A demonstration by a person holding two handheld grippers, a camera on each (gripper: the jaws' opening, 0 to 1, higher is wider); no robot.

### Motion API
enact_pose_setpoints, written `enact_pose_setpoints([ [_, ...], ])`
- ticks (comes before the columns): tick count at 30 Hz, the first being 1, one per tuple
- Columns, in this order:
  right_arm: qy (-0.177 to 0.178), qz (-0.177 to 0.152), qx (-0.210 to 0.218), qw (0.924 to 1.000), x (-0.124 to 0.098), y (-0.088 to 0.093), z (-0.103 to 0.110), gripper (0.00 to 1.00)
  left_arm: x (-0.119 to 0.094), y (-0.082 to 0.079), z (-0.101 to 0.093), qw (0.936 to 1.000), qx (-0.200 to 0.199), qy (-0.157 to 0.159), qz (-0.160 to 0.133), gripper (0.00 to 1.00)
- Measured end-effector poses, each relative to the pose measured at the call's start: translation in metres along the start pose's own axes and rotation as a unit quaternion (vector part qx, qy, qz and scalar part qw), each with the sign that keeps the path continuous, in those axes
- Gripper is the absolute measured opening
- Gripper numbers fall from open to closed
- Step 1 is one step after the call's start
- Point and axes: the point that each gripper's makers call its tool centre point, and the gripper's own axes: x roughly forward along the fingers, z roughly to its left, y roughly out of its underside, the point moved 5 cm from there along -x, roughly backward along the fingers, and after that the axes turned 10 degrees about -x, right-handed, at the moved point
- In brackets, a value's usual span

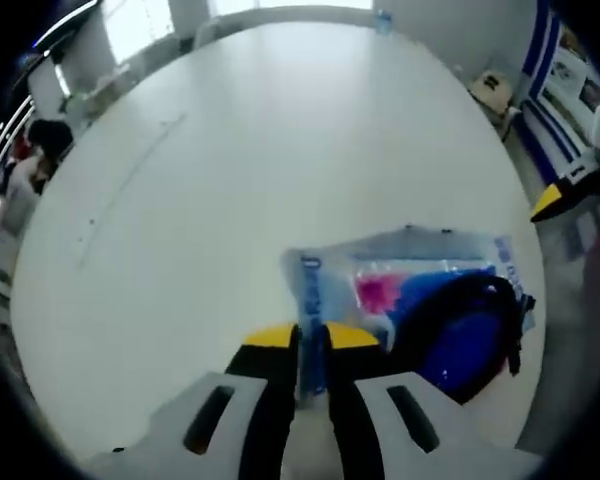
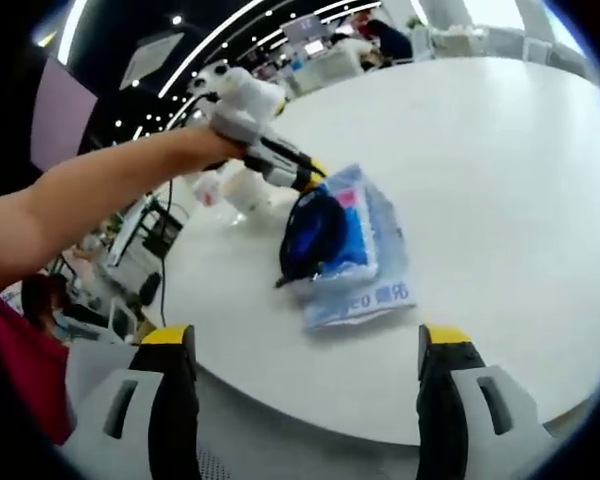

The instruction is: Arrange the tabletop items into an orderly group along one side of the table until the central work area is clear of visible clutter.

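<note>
A clear plastic packet [image 1: 420,300] with blue and pink contents and a black strap lies on the white round table [image 1: 230,180]. My left gripper [image 1: 311,340] is shut on the packet's near left edge, its yellow-tipped jaws pressed together on the plastic. In the right gripper view the same packet [image 2: 345,250] lies near the table's left edge, with the left gripper [image 2: 305,178] held by a person's hand on its upper corner. My right gripper [image 2: 305,345] stands open in front of the table's near edge, apart from the packet, nothing between its jaws.
The white table [image 2: 480,150] stretches bare to the right and far side. Beyond its edge are chairs, shelves and people in the background [image 2: 370,40]. A person's arm [image 2: 90,200] reaches in from the left.
</note>
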Motion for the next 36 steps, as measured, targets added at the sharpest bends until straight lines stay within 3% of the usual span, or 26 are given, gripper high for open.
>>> enact_pose_setpoints([
  [5,-0.003,0.003,0.024,0.9997,0.004,0.003,-0.001,0.84,-0.001,0.001,-0.002,0.9999,-0.011,0.004,-0.002,0.0],
  [10,-0.014,-0.004,0.091,0.9957,0.008,0.008,-0.001,0.72,-0.001,0.002,-0.002,0.9997,-0.024,0.005,-0.007,0.0],
  [13,-0.012,-0.014,0.144,0.9894,0.01,0.008,-0.007,0.61,-0.003,0.004,-0.001,0.9997,-0.025,0.001,-0.005,0.0],
  [16,0.004,-0.007,0.133,0.9911,0.014,0.009,-0.015,0.56,-0.004,0.005,-0.001,0.9996,-0.027,0.001,-0.005,0.0],
  [20,0.009,-0.016,0.188,0.982,0.02,0.01,-0.022,0.48,-0.005,0.007,0.0,0.9994,-0.033,-0.002,-0.006,0.0],
  [29,0.023,-0.021,0.24,0.9703,0.036,0.013,-0.033,0.3,-0.006,0.008,0.0,0.999,-0.044,-0.006,-0.008,0.0],
  [36,0.033,-0.028,0.27,0.962,0.046,0.013,-0.039,0.22,-0.006,0.009,-0.001,0.9987,-0.05,-0.007,-0.009,0.0],
])
